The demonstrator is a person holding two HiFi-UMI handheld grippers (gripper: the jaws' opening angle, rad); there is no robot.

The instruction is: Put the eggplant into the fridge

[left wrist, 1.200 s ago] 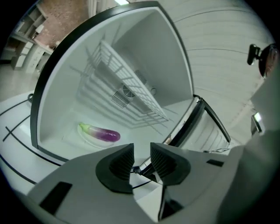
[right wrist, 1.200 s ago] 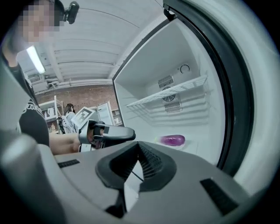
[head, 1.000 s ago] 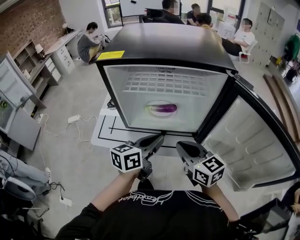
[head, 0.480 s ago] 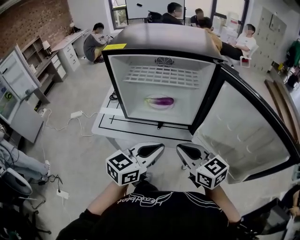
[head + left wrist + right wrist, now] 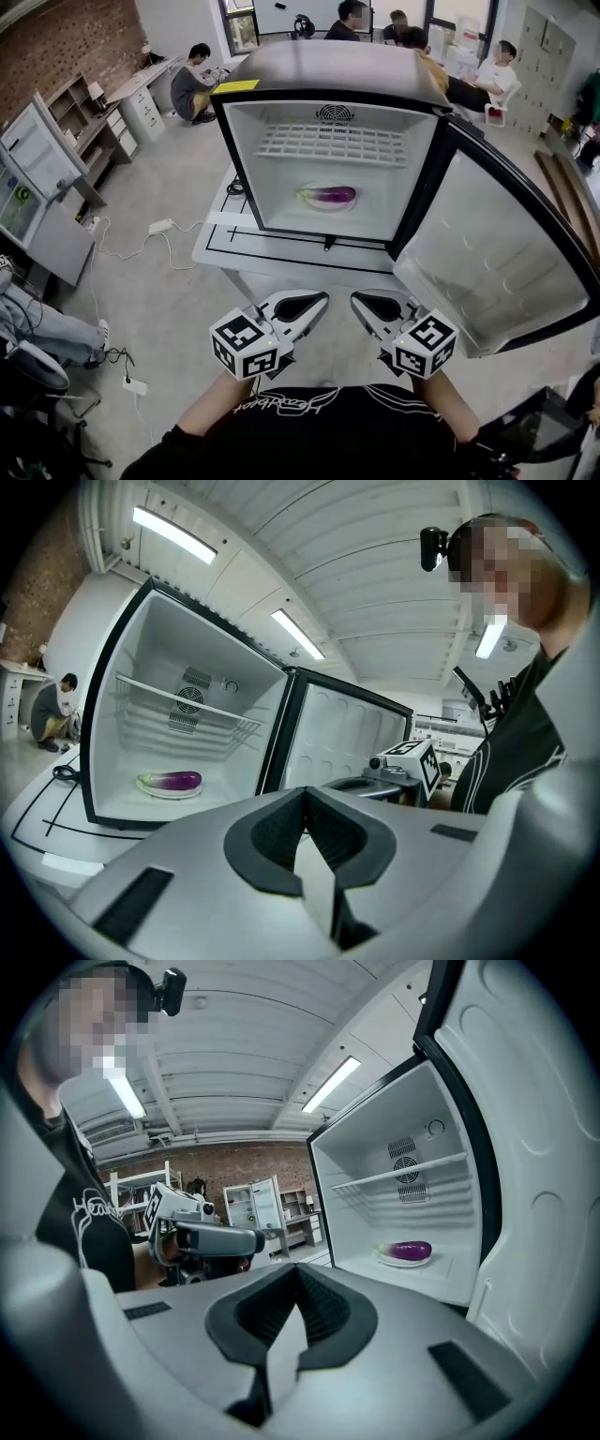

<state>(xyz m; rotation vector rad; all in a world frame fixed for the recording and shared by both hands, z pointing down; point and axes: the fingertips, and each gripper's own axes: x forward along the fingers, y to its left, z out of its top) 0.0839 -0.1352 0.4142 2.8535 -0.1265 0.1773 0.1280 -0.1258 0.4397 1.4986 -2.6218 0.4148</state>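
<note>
A purple eggplant (image 5: 331,195) lies on a white plate (image 5: 312,202) on the floor of the open black mini fridge (image 5: 331,84). The eggplant (image 5: 176,780) also shows in the left gripper view and, as the eggplant (image 5: 411,1251), in the right gripper view. My left gripper (image 5: 317,300) and right gripper (image 5: 362,300) hang side by side well in front of the fridge, close to my chest. Both are shut with nothing between their jaws.
The fridge door (image 5: 497,262) stands swung wide open to the right. A wire shelf (image 5: 330,143) spans the upper fridge. The fridge sits on a low white platform (image 5: 230,253). Cables and a power strip (image 5: 159,226) lie on the floor at left. Several people sit behind.
Both grippers have drawn back from the fridge toward me, and the fridge now looks farther off. The eggplant has stayed on its plate.
</note>
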